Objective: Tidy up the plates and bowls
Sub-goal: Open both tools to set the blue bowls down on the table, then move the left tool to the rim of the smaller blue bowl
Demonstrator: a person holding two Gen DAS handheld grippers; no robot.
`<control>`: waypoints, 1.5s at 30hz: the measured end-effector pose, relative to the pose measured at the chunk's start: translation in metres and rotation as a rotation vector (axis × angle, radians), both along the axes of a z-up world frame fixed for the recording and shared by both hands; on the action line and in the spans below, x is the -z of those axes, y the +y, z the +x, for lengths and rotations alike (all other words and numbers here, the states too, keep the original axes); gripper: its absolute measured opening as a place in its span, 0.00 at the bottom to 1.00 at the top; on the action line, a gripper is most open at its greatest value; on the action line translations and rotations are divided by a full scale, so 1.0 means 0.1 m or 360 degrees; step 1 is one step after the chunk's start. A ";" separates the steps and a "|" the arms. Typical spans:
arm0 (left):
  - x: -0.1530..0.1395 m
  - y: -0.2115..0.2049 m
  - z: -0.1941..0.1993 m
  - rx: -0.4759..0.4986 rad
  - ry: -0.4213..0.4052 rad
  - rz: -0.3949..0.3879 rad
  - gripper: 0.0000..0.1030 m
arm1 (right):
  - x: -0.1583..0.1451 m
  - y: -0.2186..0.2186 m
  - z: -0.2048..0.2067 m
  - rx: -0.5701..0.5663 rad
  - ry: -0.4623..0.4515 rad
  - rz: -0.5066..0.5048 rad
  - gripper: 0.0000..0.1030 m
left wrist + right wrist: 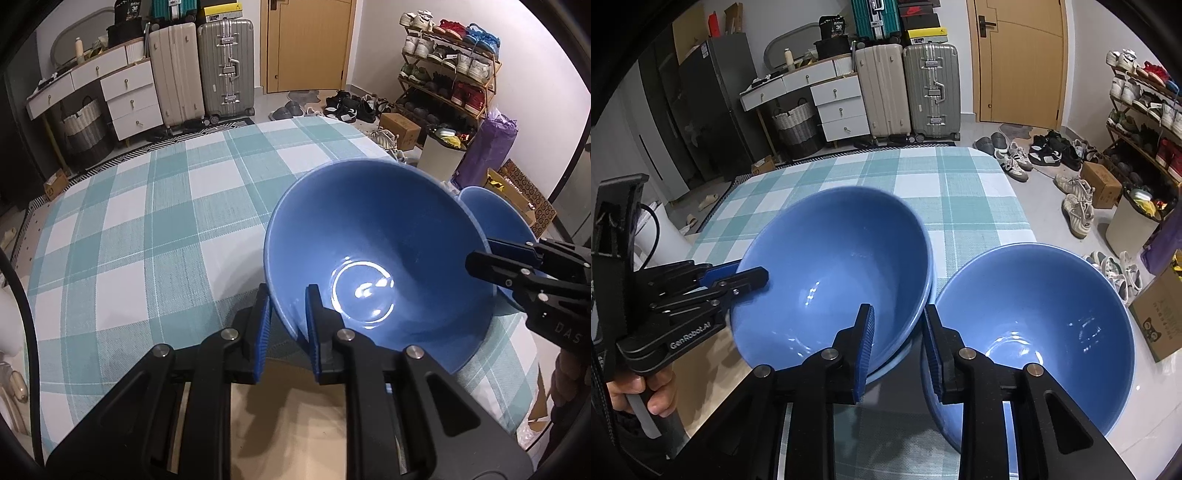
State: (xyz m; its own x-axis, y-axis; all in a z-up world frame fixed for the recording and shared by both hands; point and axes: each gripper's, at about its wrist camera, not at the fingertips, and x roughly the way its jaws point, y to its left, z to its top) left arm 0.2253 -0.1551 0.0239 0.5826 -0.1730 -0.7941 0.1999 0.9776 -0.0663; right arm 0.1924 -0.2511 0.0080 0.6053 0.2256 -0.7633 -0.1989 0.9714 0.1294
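A: What is nearest the left tool (286,291)?

B: Its two fingers straddle the near rim of the big blue bowl (380,251), one blue pad outside the wall, one inside. The pads look pressed to the wall, so it is clamped on that bowl. From the right wrist, the same tool (753,271) reaches in from the left edge onto the bowl's left rim.

A: And the right tool (899,325)?

B: Its fingers stand apart, with an open gap between them. The left pad overlaps the inside of the big bowl (831,273) near its rim; the right pad overlaps the left rim of the second blue bowl (1034,332). Whether either pad touches, one cannot tell. Seen from the left wrist, that tool (480,256) pokes in at the big bowl's right rim, with the second bowl (495,214) just behind it.

A: Where do the bowls sit?

B: Side by side at the near edge of the counter (923,177), which wears a teal-and-white checked cloth. The big bowl is tilted, with a paler blue rim showing under its near edge.

A: Beyond that?

B: Suitcases (931,88), a white drawer unit (838,107), a wooden door (1019,59) and a shoe rack (450,70).
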 end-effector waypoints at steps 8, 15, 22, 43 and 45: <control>-0.01 0.04 -0.03 -0.0005 0.0016 -0.0036 0.18 | -0.02 -0.04 -0.01 0.0008 -0.0009 0.0019 0.31; -0.17 0.15 -0.16 -0.0086 0.0002 -0.0112 0.46 | -0.11 -0.15 -0.09 0.0038 -0.0048 0.0092 0.48; -0.36 0.07 -0.38 -0.0082 -0.0036 -0.0187 0.78 | -0.29 -0.40 -0.23 0.0118 -0.0105 0.0212 0.87; -0.30 -0.87 -0.88 0.0072 0.0053 -0.0361 0.98 | -0.50 -1.09 -0.90 0.0505 -0.0320 0.0132 0.98; -0.29 -0.95 -0.92 0.0075 0.0067 -0.0370 0.98 | -0.51 -1.15 -0.92 0.0516 -0.0319 0.0125 0.98</control>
